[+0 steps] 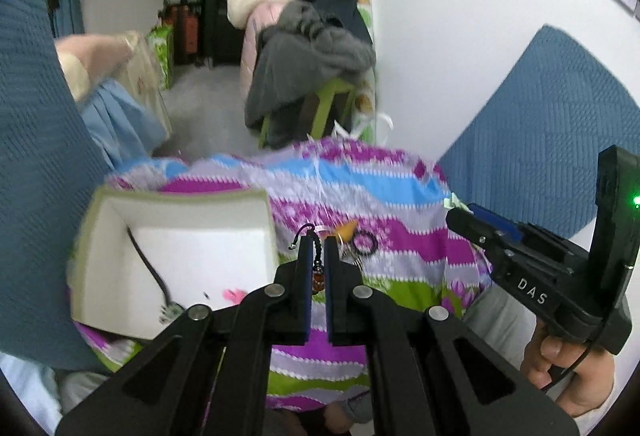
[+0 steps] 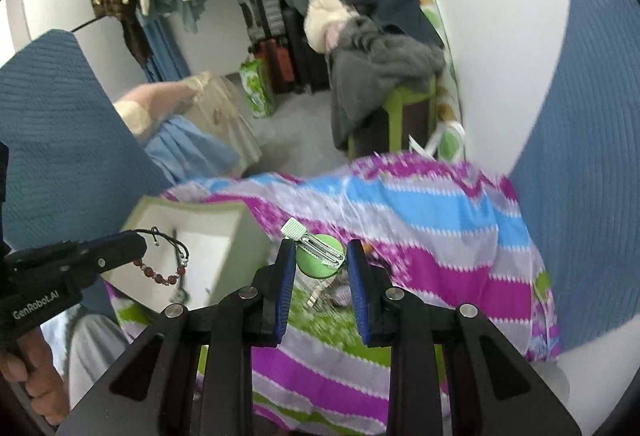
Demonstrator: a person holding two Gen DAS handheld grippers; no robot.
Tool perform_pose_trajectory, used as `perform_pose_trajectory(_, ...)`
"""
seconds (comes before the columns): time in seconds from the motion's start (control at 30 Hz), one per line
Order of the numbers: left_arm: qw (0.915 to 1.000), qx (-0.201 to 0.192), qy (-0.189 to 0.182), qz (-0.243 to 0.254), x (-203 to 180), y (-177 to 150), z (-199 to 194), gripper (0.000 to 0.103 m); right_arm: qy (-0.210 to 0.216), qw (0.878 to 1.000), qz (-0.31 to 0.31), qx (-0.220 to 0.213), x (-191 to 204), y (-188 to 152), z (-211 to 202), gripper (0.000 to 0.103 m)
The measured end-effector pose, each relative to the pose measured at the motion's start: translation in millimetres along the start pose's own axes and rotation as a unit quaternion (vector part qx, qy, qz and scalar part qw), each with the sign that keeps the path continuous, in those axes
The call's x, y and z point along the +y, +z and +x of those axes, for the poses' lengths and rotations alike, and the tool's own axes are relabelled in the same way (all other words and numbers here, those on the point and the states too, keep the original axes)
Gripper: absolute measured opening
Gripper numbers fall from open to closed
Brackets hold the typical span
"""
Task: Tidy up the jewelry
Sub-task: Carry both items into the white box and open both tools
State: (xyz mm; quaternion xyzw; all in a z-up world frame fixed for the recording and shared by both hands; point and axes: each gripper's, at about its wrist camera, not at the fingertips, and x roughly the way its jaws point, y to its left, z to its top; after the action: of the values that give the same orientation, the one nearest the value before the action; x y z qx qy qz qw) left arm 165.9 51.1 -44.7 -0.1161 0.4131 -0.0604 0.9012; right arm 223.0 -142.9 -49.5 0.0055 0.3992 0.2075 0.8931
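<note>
Pinching beaded bracelet [image 2: 164,268], left gripper [image 1: 318,240] has fingers pressed nearly together on black cord; red-brown beads dangle over near rim of white box [image 1: 192,212]. Box sits on striped cloth [image 2: 420,236], holds dark cord piece [image 1: 150,268] and pink bit [image 1: 232,294]. Right gripper [image 2: 318,256] spread wide, gripping nothing, hovers above green round lid [image 2: 320,256] with silver hair clip [image 2: 312,238] across it. Black ring [image 1: 365,242] lies on cloth beyond left fingertips.
</note>
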Motion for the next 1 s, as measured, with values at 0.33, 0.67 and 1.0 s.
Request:
perform_pose_trajectory(0.33, 0.9992, -0.030, 0.028, 0.002, 41.9, 15.9, -33.2, 0.004, 0.025, 0.999, -0.020, -0.022, 60.6, 23.9, 6.9, 0.024)
perform_pose_trajectory(0.67, 0.9987, 0.003, 0.043, -0.029, 102.6, -7.4, -10.9, 0.004, 0.034, 0.998, -0.039, 0.036, 101.3, -3.5, 56.7, 0.024)
perform_pose_trajectory(1.0, 0.9969, 0.041, 0.048, -0.047, 146.2, -32.1, 22.4, 0.004, 0.028, 0.993, -0.060, 0.097, 128.3, -35.1, 108.4, 0.024)
